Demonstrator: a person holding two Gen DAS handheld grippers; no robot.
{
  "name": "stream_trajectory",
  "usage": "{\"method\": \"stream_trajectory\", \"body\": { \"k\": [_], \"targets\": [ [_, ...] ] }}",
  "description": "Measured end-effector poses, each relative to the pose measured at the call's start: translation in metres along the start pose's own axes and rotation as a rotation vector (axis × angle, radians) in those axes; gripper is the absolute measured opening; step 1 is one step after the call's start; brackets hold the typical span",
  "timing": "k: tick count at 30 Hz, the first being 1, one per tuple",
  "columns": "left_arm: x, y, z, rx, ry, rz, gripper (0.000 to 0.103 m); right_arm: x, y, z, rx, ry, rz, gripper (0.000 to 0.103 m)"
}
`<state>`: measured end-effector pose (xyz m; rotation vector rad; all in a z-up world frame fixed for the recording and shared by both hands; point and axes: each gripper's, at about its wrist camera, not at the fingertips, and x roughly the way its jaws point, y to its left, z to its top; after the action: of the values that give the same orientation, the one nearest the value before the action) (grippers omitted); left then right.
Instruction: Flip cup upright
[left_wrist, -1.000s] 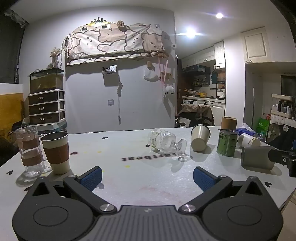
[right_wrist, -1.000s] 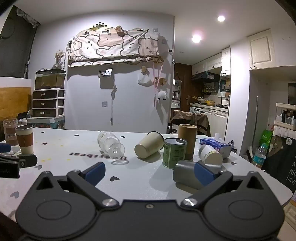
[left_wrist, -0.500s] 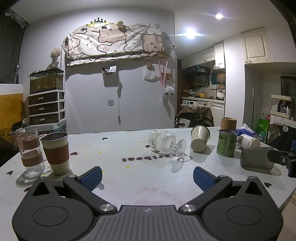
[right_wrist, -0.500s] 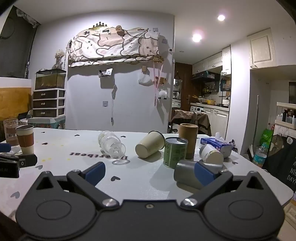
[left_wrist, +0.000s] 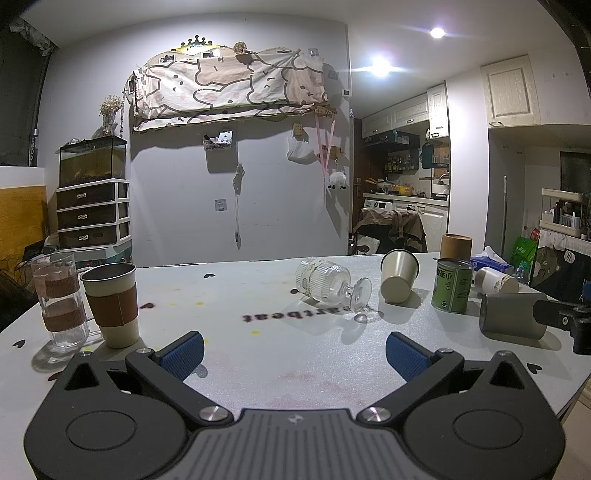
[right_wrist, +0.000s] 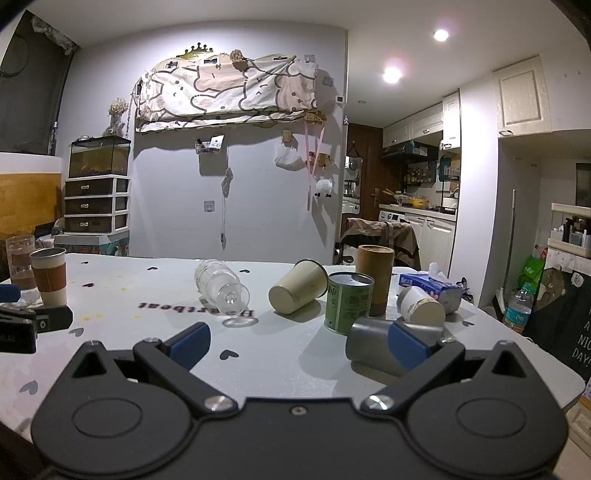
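Observation:
Several cups lie on their sides on the white table (left_wrist: 258, 350): a ribbed glass goblet (left_wrist: 325, 282) in the middle, also in the right wrist view (right_wrist: 219, 282); a beige cup (left_wrist: 399, 275) (right_wrist: 299, 286); a grey cup (left_wrist: 511, 319) (right_wrist: 373, 345); a small white cup (left_wrist: 496, 280) (right_wrist: 421, 304). My left gripper (left_wrist: 293, 350) is open and empty, low over the table's near side. My right gripper (right_wrist: 299, 345) is open and empty; its right fingertip overlaps the grey cup in its view.
A green tin (right_wrist: 349, 302) and a brown cardboard tube (right_wrist: 375, 277) stand upright by the fallen cups. A tissue box (right_wrist: 428, 282) lies behind them. At the left stand a sleeved metal cup (left_wrist: 112, 304) and a sleeved glass (left_wrist: 59, 299). The table edge is at the right.
The right gripper has crept slightly forward toward the grey cup. The left gripper and the objects have not visibly moved.

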<state>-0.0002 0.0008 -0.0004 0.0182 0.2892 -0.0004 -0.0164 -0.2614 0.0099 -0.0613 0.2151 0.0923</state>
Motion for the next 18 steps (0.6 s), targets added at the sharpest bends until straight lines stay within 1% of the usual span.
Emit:
{"method": "stream_trajectory", "body": {
  "k": [18],
  "targets": [
    [0.0000, 0.0000, 0.0001, -0.001, -0.001, 0.000, 0.103, -0.0018, 0.0030, 0.0014, 0.001, 0.002, 0.001, 0.103]
  ]
}}
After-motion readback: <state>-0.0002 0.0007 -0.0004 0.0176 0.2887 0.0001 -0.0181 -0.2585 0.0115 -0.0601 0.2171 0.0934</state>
